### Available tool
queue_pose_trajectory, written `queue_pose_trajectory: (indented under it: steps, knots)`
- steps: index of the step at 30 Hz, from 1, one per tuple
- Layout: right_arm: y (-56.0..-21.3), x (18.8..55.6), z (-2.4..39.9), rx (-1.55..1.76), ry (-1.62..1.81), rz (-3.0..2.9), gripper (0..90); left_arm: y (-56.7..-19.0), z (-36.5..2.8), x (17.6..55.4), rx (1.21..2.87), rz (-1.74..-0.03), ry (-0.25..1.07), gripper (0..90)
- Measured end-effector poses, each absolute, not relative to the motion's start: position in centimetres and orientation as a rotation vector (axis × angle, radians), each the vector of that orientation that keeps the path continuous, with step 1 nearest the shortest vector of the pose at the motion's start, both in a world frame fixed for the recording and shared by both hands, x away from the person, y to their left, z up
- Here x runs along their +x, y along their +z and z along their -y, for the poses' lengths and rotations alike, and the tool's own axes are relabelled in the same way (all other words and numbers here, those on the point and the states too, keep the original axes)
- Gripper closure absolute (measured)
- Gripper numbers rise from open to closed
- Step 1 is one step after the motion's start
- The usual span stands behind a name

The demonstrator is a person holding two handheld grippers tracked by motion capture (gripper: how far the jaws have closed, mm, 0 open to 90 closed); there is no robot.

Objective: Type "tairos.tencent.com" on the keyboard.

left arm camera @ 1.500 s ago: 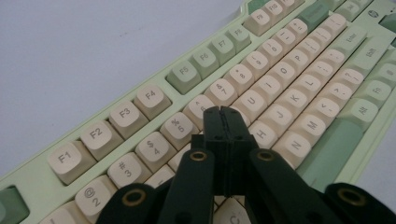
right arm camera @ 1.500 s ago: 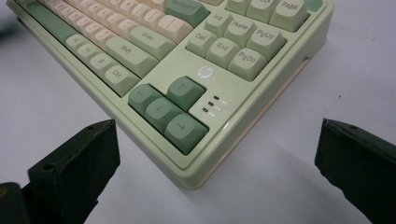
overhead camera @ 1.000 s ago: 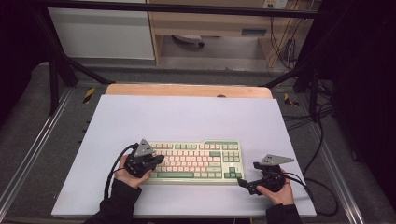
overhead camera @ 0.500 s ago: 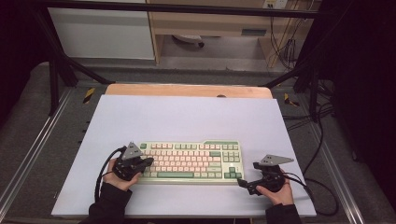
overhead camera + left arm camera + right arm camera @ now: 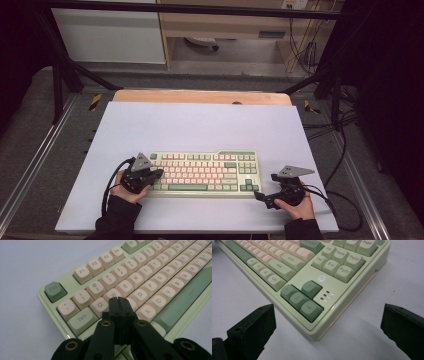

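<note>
My left gripper [image 5: 156, 175] is clenched with nothing in it, its joined tips over the letter keys at the left end of the one keyboard [image 5: 205, 172], which lies on the white mat [image 5: 200, 125] near my edge. My right gripper [image 5: 260, 196] gapes wide at the keyboard's right front corner, by four green arrow keys [image 5: 301, 298].
</note>
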State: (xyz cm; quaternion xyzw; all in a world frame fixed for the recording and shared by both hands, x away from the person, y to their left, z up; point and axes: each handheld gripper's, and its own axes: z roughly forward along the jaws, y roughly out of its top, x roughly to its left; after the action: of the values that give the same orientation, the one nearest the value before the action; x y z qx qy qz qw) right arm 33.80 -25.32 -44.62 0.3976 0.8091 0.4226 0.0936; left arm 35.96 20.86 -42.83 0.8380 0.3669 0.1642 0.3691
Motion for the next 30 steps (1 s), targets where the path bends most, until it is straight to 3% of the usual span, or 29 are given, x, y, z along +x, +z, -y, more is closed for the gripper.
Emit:
queue_pose_trajectory:
  steps: [26,30]
  knots:
    - [-43.6,33.7,24.4,1.164,1.233,-2.389,0.4,-42.3,-22.0,35.2,2.110,-0.938,0.400,90.0]
    - [-43.2,33.6,23.4,1.132,1.230,-2.389,4.8,-42.3,-22.0,35.2,2.108,-0.932,0.396,90.0]
